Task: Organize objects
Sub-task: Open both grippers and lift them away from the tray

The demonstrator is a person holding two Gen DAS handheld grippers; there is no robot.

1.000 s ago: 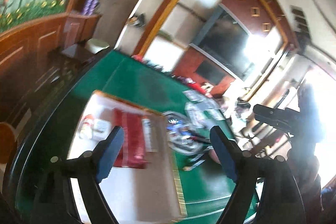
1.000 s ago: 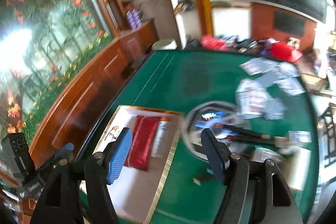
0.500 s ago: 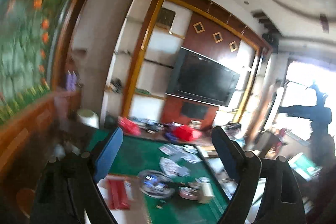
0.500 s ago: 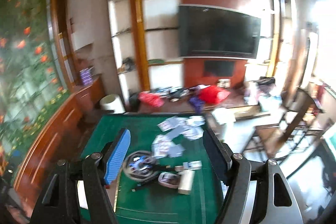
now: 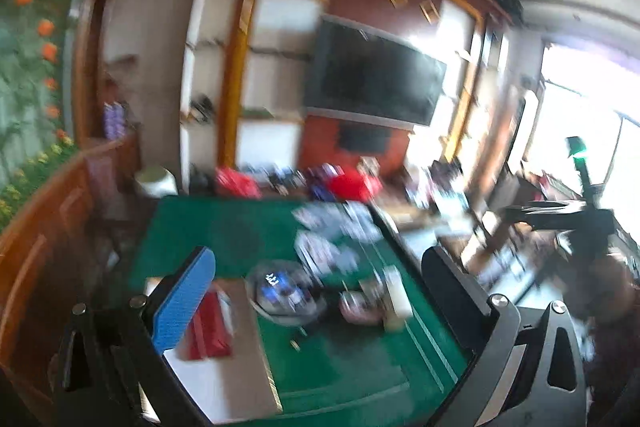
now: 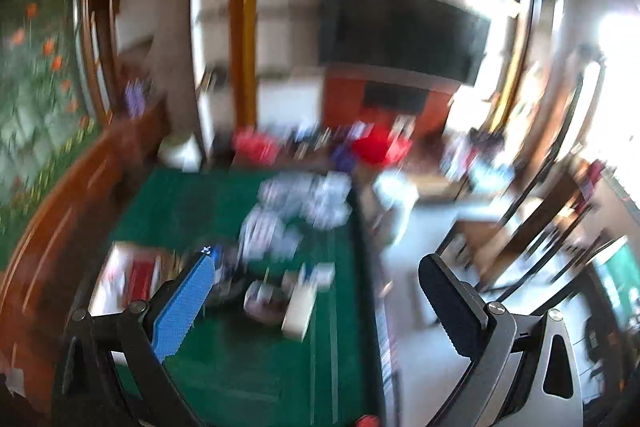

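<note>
A: From our left wrist, the left gripper (image 5: 316, 279) has just spread its jaws wide, nothing between them. The white tray (image 5: 224, 379) with the red packet (image 5: 210, 327) sits below its blue finger; the round dish (image 5: 286, 293) lies ahead, well beneath us.

B: Our right wrist: the right gripper (image 6: 316, 291) has likewise just opened, empty. The white box (image 6: 300, 311) lies below, between the fingers. Everything smears, so we might descend misaligned and scatter the loose packets (image 6: 296, 207).

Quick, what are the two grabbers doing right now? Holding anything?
Left gripper: open, jaws have just been opening, nothing between them.
Right gripper: open, jaws have just been opening, nothing between them.
</note>
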